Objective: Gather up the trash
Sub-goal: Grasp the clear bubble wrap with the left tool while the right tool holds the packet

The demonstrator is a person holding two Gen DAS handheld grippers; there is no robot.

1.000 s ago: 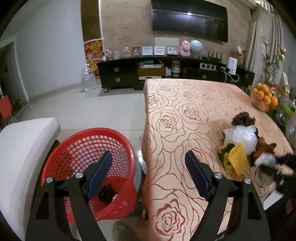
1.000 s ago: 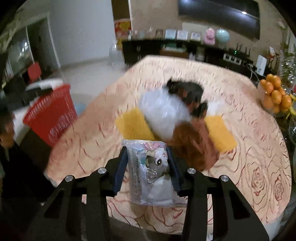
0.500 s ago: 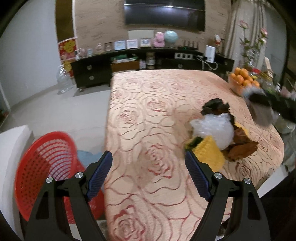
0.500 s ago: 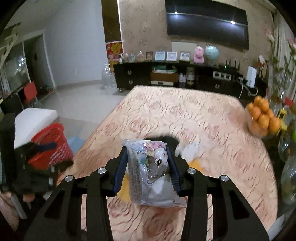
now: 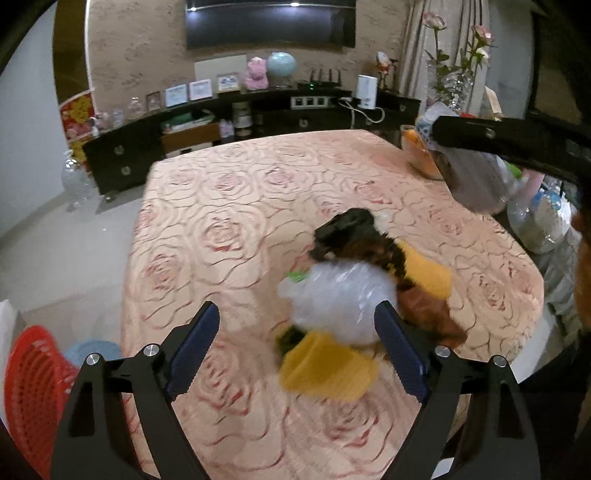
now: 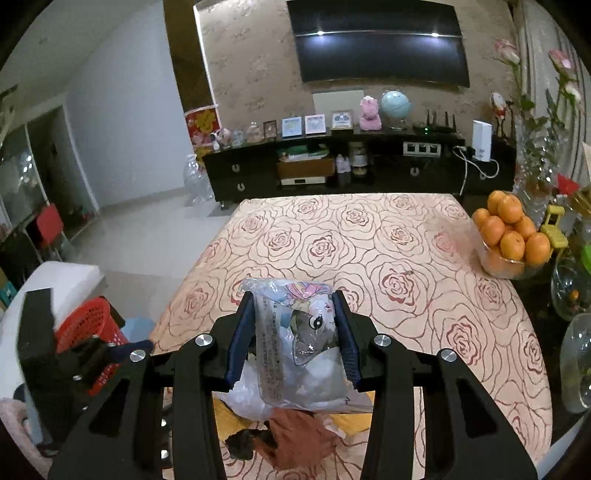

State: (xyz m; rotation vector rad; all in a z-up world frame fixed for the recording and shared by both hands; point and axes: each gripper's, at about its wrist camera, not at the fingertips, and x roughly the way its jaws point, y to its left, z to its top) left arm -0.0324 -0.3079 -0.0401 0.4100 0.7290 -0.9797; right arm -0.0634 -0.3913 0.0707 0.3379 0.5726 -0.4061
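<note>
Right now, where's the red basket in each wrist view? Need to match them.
Left wrist: red basket at the bottom-left edge, on the floor beside the table, left of the left gripper, whose jaws are opening.
Right wrist: red basket at lower left, partly behind the left gripper's body.
Shared landmark: wall TV.

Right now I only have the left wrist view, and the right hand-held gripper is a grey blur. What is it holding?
Observer: The right hand-held gripper is shut on a clear printed packet with a cartoon face, held over the trash pile.
Operator: Anything hidden behind that arm?
Observer: A bowl of oranges stands at the right edge of the table, apart from the pile.
Operator: And the basket?
Observer: The red basket sits off the table, beside a white cushion.
</note>
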